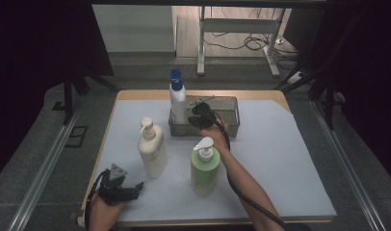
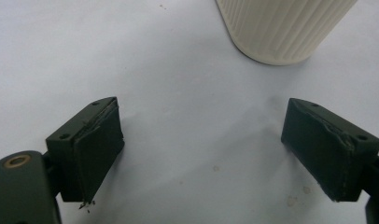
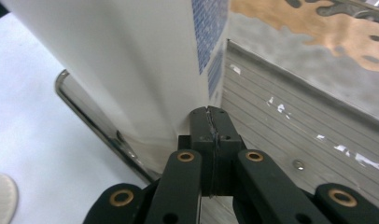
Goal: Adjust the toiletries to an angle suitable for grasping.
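Left hand-held gripper (image 1: 136, 186): rests at the bench's (image 1: 290, 159) near left corner, held by a hand (image 1: 103, 211); jaws stand wide apart with nothing between them, over bare white surface in the left gripper view, with the cream bottle's ribbed base just ahead.
Cream bottle (image 1: 152, 149): pump top, upright, left of centre, just beyond that gripper.
White bottle (image 1: 177, 98): blue cap, upright, inside the basket at its left end.
Basket (image 1: 232, 126): metal mesh, at the bench's far middle.
Right hand-held gripper (image 1: 199, 117): reaches into the basket, just right of the white bottle; jaws pressed together, clamped on nothing; in the right gripper view their tips lie just beside the bottle's wall, above the basket floor.
Green bottle (image 1: 204, 168): pump top, upright, near the front, beside the right forearm (image 1: 246, 185).
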### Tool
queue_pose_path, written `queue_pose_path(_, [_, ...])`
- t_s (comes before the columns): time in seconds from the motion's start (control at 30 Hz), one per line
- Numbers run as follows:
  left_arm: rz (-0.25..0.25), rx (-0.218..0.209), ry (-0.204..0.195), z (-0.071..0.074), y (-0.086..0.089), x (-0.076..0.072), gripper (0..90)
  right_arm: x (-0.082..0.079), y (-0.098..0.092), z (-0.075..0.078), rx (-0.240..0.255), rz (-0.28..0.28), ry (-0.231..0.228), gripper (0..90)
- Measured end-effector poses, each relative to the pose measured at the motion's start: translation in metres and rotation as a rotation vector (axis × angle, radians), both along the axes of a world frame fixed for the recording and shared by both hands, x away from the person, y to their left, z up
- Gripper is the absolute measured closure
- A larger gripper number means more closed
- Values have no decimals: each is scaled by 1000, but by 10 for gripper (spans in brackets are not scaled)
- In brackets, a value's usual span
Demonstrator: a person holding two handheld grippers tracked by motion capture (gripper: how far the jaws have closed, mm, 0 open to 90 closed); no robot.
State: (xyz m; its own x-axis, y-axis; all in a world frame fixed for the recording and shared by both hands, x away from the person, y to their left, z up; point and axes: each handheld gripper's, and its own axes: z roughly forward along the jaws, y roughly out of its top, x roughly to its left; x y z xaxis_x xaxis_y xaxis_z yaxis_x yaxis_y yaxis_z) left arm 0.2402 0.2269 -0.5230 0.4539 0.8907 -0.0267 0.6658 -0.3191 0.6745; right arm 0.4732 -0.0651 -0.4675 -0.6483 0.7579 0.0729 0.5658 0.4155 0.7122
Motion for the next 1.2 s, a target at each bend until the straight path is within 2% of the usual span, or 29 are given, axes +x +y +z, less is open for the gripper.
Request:
queue_pose_path(0.3, [0, 0, 0, 0, 0, 0, 122, -4, 9, 2, -1, 24, -10, 896])
queue_pose_path(0.73, [0, 0, 0, 0, 0, 0, 122, -3, 6, 2, 11, 38, -4, 878])
queue_pose_path(0.97, [0, 0, 0, 0, 0, 0, 122, -5, 2, 7, 28, 43, -18, 772])
queue_pose_path(1.2, [1, 0, 0, 0, 0, 0, 122, -8, -6, 16, 48, 55, -30, 560])
